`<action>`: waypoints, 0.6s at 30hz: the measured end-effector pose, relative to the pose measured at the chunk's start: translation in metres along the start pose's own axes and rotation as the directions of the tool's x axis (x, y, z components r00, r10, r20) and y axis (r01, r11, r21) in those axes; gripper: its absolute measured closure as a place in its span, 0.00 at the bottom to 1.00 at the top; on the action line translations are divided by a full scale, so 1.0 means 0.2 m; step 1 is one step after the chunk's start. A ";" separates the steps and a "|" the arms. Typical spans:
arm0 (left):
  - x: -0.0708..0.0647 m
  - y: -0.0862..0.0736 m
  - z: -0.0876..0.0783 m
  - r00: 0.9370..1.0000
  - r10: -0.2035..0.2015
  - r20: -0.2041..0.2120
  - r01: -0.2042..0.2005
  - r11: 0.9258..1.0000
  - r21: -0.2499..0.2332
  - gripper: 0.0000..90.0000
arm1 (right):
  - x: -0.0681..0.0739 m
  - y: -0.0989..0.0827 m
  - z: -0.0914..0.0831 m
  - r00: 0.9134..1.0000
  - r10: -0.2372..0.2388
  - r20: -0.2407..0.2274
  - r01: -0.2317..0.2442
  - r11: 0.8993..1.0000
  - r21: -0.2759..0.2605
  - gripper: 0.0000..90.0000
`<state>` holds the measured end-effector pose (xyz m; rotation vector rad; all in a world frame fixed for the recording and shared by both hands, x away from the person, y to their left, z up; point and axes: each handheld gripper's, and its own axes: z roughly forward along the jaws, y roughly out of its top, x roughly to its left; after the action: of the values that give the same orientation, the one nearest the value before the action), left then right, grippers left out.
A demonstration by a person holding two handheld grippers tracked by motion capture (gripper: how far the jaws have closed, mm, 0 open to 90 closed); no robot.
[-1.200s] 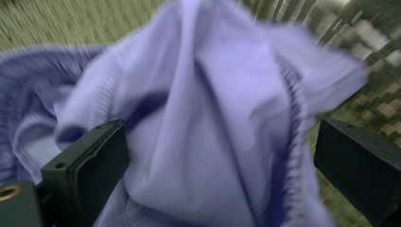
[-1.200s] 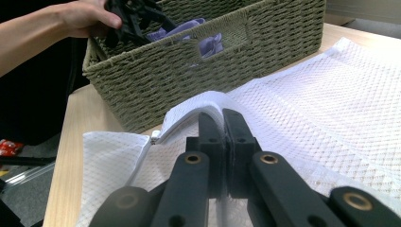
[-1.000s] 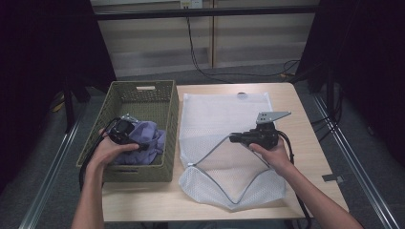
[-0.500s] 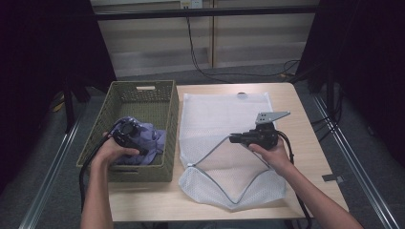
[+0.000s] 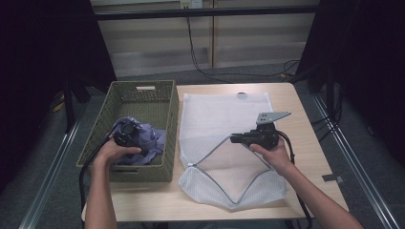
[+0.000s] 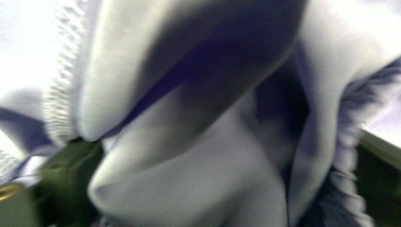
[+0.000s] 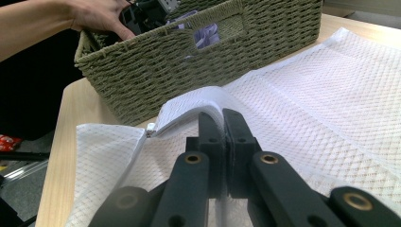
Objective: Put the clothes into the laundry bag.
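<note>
High view: mesh bag (image 5: 229,129) lies lengthwise away from person, right gripper (image 5: 234,139) pinching its edge.

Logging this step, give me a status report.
Right gripper shut on mesh bag edge, holding it open. Left gripper down in basket on purple cloth, jaws just closing. Nothing in the way.

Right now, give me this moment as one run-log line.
left gripper: in basket, jaws just closing around lavender cloth | right gripper: shut on mesh bag edge, mouth lifted open
</note>
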<state>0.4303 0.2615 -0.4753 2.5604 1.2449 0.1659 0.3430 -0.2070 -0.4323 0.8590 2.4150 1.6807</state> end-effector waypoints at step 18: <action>-0.02 0.04 -0.08 0.999 0.010 0.050 -0.011 0.999 0.035 0.87 | 0.00 0.00 0.01 1.000 -0.003 0.004 0.003 1.000 0.004 0.98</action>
<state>0.4291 0.2569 -0.4581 2.5849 1.2269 0.0818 0.3440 -0.2054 -0.4326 0.8584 2.4172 1.6720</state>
